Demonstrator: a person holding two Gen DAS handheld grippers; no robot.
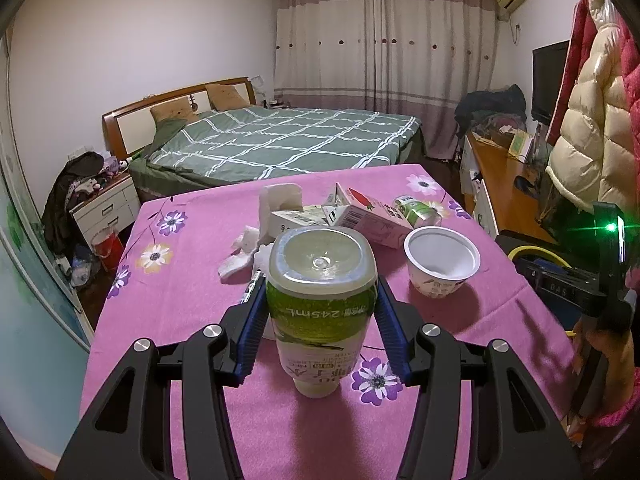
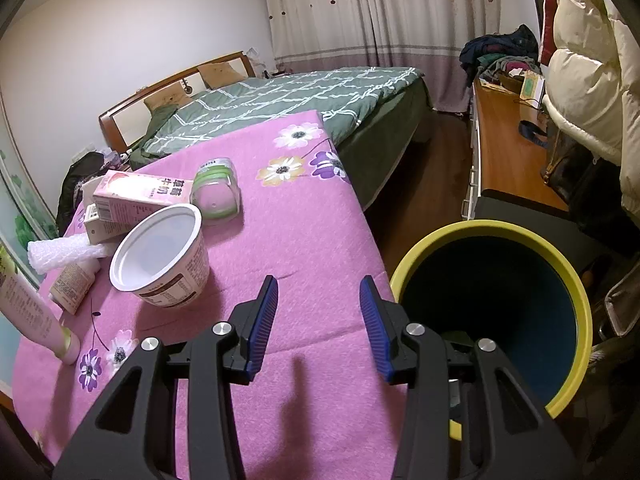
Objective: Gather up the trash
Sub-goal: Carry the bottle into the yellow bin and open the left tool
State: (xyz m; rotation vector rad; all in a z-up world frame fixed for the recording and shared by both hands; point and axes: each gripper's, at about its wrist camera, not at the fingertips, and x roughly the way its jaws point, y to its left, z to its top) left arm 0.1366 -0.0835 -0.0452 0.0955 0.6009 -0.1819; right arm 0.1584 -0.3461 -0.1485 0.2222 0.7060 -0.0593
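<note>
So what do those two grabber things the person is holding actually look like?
Both look alike. The left tool and the right tool each have a chunky black frame with triangular cut-outs and round silver bolt heads. Their fingers end in ribbed blue pads. Seen from the left tool, the right one shows a small green light, and the person's sleeve is fuzzy pink.

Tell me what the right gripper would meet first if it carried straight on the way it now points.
Probably the pink tablecloth: the open right gripper aims down at bare cloth near the table's right edge, between the white cup and yellow bin. Depth is unclear.
</note>
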